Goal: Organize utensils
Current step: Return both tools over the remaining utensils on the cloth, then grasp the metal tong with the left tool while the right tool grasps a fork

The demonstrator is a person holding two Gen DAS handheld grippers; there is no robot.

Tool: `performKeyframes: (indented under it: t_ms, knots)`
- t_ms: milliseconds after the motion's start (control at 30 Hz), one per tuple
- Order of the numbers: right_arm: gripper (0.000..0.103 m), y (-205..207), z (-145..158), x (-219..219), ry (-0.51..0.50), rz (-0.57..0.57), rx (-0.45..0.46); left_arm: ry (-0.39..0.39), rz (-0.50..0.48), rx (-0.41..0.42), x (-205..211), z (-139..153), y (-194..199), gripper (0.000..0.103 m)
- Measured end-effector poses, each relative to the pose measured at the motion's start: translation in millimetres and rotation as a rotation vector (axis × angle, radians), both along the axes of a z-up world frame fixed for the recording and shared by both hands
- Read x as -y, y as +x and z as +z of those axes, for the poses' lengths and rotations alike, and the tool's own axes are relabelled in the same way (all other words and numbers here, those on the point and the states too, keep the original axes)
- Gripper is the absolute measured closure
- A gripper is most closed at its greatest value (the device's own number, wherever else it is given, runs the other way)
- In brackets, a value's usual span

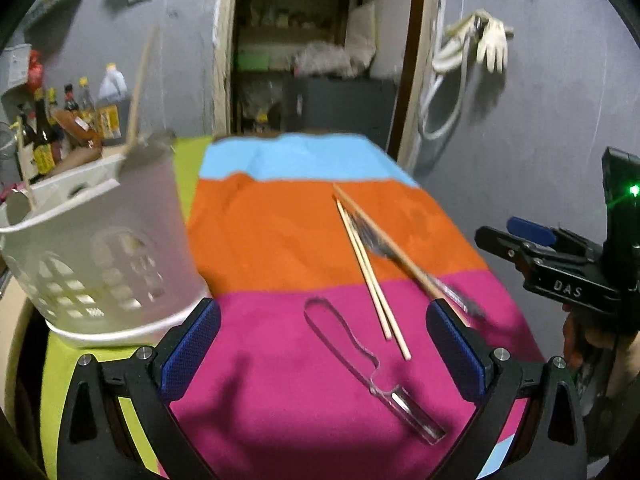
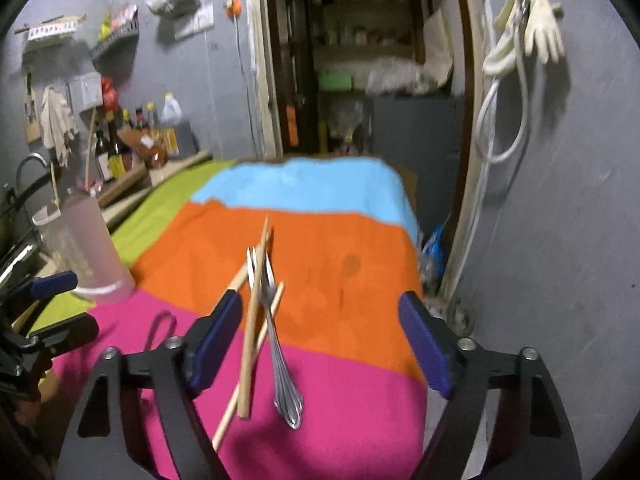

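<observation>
A metal fork (image 1: 370, 240) (image 2: 276, 340) and wooden chopsticks (image 1: 374, 280) (image 2: 252, 332) lie crossed on the striped cloth (image 1: 280, 240). A clear plastic utensil (image 1: 360, 356) lies on the pink stripe in the left wrist view. A white slotted basket (image 1: 100, 260) (image 2: 90, 252) stands at the left and holds a wooden stick. My left gripper (image 1: 322, 344) is open and empty above the pink stripe. My right gripper (image 2: 320, 336) is open and empty over the fork and chopsticks; it also shows at the right of the left wrist view (image 1: 560, 264).
Sauce bottles (image 1: 52, 120) stand on the counter behind the basket. A green mat (image 2: 160, 208) lies under the cloth's left side. An open doorway (image 2: 360, 80) is behind the table. A glove and hose (image 2: 528, 40) hang on the grey wall at right.
</observation>
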State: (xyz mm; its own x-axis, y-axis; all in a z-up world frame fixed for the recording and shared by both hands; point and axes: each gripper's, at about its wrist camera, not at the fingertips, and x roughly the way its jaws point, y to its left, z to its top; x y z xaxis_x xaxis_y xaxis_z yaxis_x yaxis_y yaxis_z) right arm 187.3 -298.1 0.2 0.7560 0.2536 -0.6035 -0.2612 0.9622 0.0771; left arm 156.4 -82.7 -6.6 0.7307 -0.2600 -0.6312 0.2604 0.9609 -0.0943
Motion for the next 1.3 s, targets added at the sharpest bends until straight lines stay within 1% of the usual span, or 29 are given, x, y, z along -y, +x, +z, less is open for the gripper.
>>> performKeyframes:
  t_ms: [67,100,167,200,267,300,367,400,467,500,533,600,633,667,700,733,767,800,933,1033,1067,1167,1233,1300]
  knots:
    - [0.038,4,-9,0,0.006,0.028,-0.053,0.016,0.0,-0.043,4,-8,5,0.003]
    - [0.039,5,-11,0,0.008,0.038,-0.072,0.019,-0.001,-0.062,5,-10,7,0.004]
    - [0.047,8,-19,-2,-0.001,0.059,-0.111,0.029,-0.003,-0.099,8,-16,11,0.008]
    - [0.049,9,-21,-4,-0.008,0.07,-0.125,0.032,-0.008,-0.117,10,-19,14,0.009]
    - [0.057,11,-26,-7,-0.02,0.09,-0.151,0.036,-0.015,-0.155,12,-24,19,0.017]
    - [0.058,13,-28,-8,-0.022,0.102,-0.165,0.037,-0.018,-0.173,13,-25,21,0.02]
    - [0.064,16,-31,-11,-0.021,0.124,-0.188,0.038,-0.026,-0.212,15,-30,27,0.032]
    - [0.065,18,-32,-12,-0.02,0.134,-0.196,0.038,-0.029,-0.237,15,-34,32,0.035]
    - [0.068,20,-34,-14,-0.02,0.159,-0.214,0.043,-0.026,-0.278,16,-39,38,0.045]
    - [0.068,21,-35,-16,-0.021,0.168,-0.221,0.056,-0.019,-0.292,16,-41,39,0.047]
    - [0.069,22,-36,-18,-0.021,0.174,-0.227,0.067,-0.017,-0.293,17,-42,40,0.048]
    - [0.076,24,-38,-20,-0.025,0.181,-0.236,0.082,-0.021,-0.286,19,-41,40,0.05]
    - [0.082,24,-39,-20,-0.031,0.179,-0.239,0.087,-0.023,-0.289,20,-41,41,0.052]
    - [0.088,24,-39,-20,-0.031,0.176,-0.241,0.092,-0.021,-0.29,20,-41,42,0.055]
    - [0.09,24,-39,-21,-0.025,0.175,-0.244,0.095,-0.019,-0.29,20,-41,44,0.057]
    - [0.092,25,-40,-20,-0.017,0.169,-0.246,0.096,-0.018,-0.289,19,-41,45,0.061]
    - [0.092,24,-39,-18,-0.012,0.163,-0.245,0.097,-0.017,-0.289,18,-41,47,0.066]
    - [0.092,24,-40,-19,-0.013,0.158,-0.245,0.099,-0.015,-0.287,17,-40,46,0.066]
    - [0.092,24,-39,-23,-0.032,0.157,-0.243,0.103,-0.026,-0.288,14,-42,51,0.067]
    - [0.089,29,-39,-28,-0.058,0.174,-0.239,0.101,-0.047,-0.299,13,-42,55,0.067]
    - [0.087,32,-38,-31,-0.07,0.186,-0.233,0.099,-0.052,-0.301,12,-42,57,0.067]
    - [0.087,44,-37,-41,-0.117,0.215,-0.214,0.098,-0.059,-0.304,6,-42,60,0.067]
    - [0.087,53,-37,-46,-0.128,0.234,-0.208,0.104,-0.065,-0.305,4,-42,62,0.067]
    - [0.081,61,-37,-51,-0.138,0.258,-0.213,0.112,-0.068,-0.305,4,-42,61,0.067]
